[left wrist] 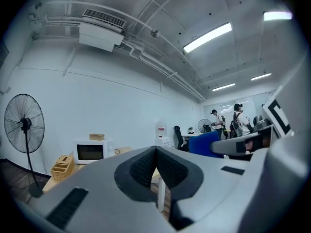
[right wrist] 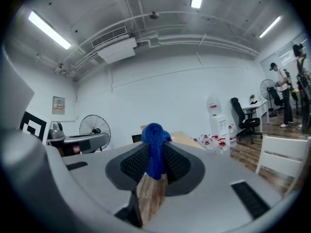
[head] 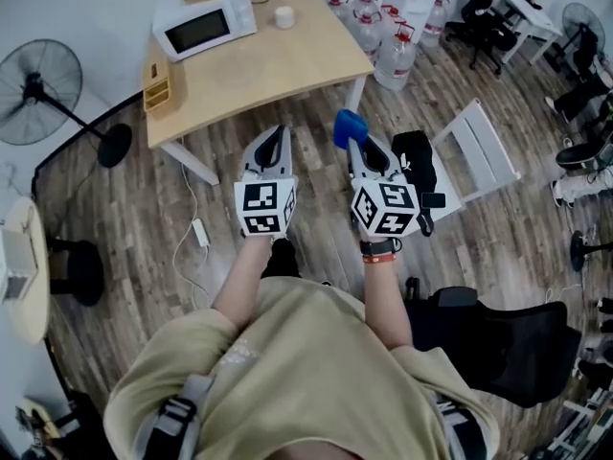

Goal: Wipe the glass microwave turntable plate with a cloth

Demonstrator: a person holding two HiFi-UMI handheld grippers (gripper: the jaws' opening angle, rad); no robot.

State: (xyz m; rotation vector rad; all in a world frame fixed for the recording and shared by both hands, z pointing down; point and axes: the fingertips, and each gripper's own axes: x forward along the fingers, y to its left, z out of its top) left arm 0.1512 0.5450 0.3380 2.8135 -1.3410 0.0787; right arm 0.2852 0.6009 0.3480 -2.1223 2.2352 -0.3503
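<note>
Cloth [right wrist: 154, 152]: blue, clamped in right gripper [head: 355, 148] | left gripper [left wrist: 156, 151]: closed, empty | microwave [head: 203, 25] on table [head: 287, 60]

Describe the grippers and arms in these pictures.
The left gripper and right gripper are alike: pale grey tapered shells, black ribbed fingers, a white cube bearing black square markers. Beige short sleeves; dark wristband on the right wrist.

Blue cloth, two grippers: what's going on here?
A person stands back from the table, a gripper in each hand. The right gripper is shut on a blue cloth; the left gripper is shut and empty. The microwave sits on the table's far corner. No wiping yet.
</note>
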